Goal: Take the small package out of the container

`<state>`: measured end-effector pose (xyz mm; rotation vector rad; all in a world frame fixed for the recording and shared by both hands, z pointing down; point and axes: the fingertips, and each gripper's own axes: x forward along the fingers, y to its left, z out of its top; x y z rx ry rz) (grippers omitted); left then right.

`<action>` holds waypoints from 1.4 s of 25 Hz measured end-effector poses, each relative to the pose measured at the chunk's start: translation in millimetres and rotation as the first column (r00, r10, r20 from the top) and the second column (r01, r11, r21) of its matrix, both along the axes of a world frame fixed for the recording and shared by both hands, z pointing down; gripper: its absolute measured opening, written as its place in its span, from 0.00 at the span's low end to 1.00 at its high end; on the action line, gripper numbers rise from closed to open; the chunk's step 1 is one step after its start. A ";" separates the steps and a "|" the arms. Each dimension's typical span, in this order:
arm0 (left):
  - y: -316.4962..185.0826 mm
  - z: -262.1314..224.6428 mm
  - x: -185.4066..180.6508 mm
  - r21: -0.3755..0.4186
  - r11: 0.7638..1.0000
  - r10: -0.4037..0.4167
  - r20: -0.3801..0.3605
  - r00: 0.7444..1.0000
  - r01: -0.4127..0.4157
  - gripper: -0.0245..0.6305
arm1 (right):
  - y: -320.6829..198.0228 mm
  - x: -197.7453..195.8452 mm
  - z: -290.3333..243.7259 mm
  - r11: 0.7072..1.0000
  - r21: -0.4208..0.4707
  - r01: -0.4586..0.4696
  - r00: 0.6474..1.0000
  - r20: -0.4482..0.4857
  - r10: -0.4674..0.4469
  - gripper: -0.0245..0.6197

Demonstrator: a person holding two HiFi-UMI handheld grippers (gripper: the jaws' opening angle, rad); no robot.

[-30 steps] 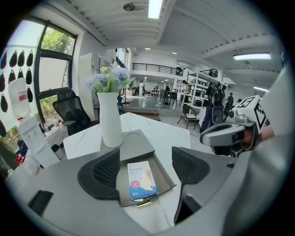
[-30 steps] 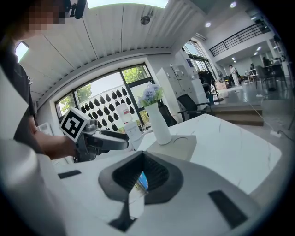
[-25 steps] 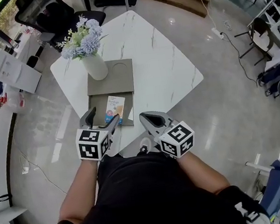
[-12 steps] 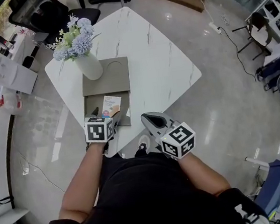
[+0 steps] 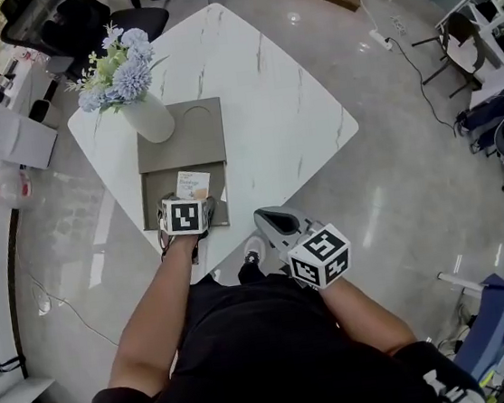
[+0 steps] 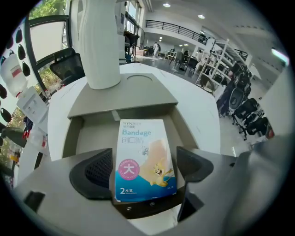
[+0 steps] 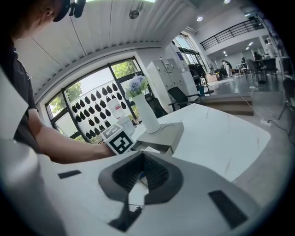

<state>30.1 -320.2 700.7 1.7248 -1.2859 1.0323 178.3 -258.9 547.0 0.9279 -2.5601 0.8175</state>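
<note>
White marble table (image 5: 284, 92), flat glossy package (image 6: 143, 159), grey container (image 5: 158, 196)

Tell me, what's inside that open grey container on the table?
A flat bandage package lies in the container's open half, between the left gripper's opening jaws. The other half, under the lid where a white vase stands, is covered, as is whatever lies beneath the package.

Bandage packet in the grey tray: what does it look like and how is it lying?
The small package is flat glossy card, white above, blue below, printed "Bandage" with a pink circle and a cartoon animal. It lies face up in the grey container's open compartment, between the left claw's opening jaws, which seem not to press it.
</note>
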 end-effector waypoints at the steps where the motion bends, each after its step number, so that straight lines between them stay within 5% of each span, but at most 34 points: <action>1: 0.5 3.7 0.3 -0.012 1.000 -0.001 0.006 1.000 0.001 0.68 | 0.2 1.1 1.2 1.000 -0.003 -0.003 1.000 -0.001 0.003 0.04; 10: 4.1 27.4 -1.9 -0.104 0.994 0.017 0.050 0.999 -0.012 0.69 | 3.5 8.2 5.8 1.000 -0.010 -0.015 1.000 -0.012 0.015 0.04; 18: 4.8 24.4 -6.2 -0.147 0.989 0.009 0.017 1.000 -0.006 0.69 | 3.2 10.7 1.6 1.000 0.001 -0.026 1.000 -0.009 0.026 0.04; 26: 3.9 -14.8 -8.1 -0.083 0.997 0.006 -0.069 0.998 -0.012 0.69 | -1.6 -3.6 -3.5 0.998 0.030 -0.049 0.999 -0.014 0.050 0.04; 35: 7.3 -59.4 -24.1 0.000 0.995 0.099 -0.164 0.981 -0.101 0.68 | -15.8 -35.5 -35.6 0.985 0.080 -0.152 0.988 -0.011 0.153 0.04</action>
